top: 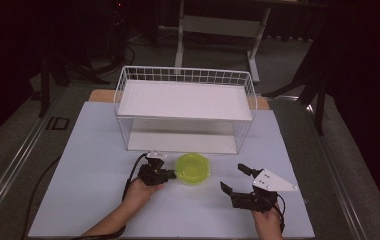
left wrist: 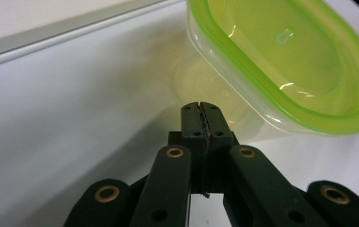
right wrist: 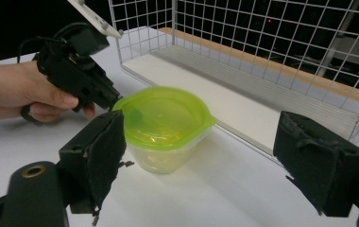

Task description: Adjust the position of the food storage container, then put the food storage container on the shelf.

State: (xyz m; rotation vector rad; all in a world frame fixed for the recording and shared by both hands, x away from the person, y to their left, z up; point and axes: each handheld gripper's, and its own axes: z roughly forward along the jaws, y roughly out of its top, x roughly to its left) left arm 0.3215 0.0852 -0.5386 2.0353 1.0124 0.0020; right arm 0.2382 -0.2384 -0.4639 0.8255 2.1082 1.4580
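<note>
1. High view: translucent round tub (top: 192, 169) with glossy lime lid on matte white bench (top: 88, 165), before white wire rack (top: 185, 107).
2. Left gripper view: left fingers (left wrist: 200, 113) clenched empty, tips just beside tub's wall.
3. Right gripper view: right fingers (right wrist: 97, 156) released, spread wide, tub near, between them.

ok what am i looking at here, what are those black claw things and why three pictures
A person sits at a table holding a hand-operated set of tongs in each hand; there is no robot arm. The high view looks down from above. The other two pictures come from small cameras riding on each set of tongs.

On the table stand a white wire shelf rack and a clear tub with a green lid.

The left tongs are shut, with nothing between them, right beside the tub; whether they touch it I cannot tell. The right tongs stand wide open, aimed at the tub from the other side. Nothing is held.
</note>
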